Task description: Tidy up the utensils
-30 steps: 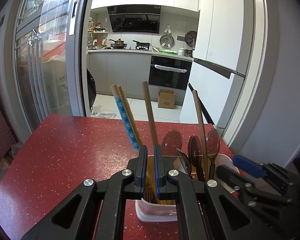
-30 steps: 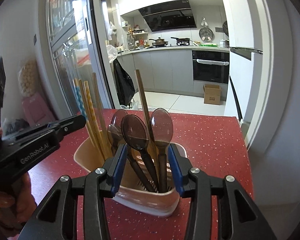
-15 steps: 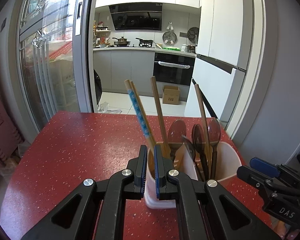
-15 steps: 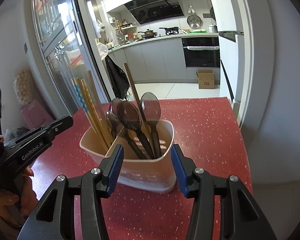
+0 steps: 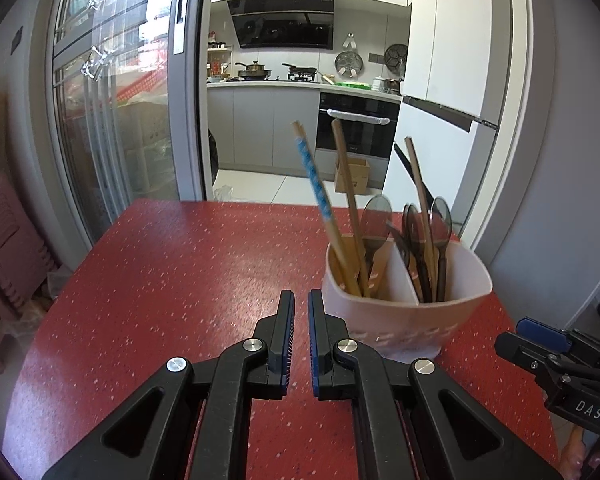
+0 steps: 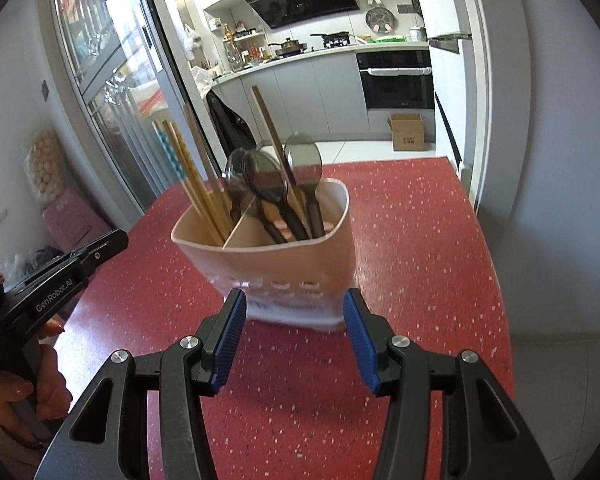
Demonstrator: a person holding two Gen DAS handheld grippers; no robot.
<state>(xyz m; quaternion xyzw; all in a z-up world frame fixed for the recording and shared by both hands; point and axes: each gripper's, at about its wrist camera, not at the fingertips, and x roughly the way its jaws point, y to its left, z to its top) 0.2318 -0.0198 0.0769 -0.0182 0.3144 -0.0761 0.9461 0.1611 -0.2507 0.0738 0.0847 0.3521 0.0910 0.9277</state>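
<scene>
A pale divided utensil holder stands on the red speckled table. One compartment holds chopsticks, one of them blue-patterned; the other holds dark spoons. My left gripper is nearly closed and empty, just left of the holder. My right gripper is open and empty, its tips on either side of the holder's near base without touching. Each gripper shows in the other's view: the right, the left.
The table's far edge and right edge drop to the floor. A sliding glass door is at the left, a white fridge at the right, the kitchen behind. A hand holds the left gripper.
Both grippers have pulled back from the holder. The left one was above the chopstick compartment and is now beside it. The right one drew back and the holder stands free.
</scene>
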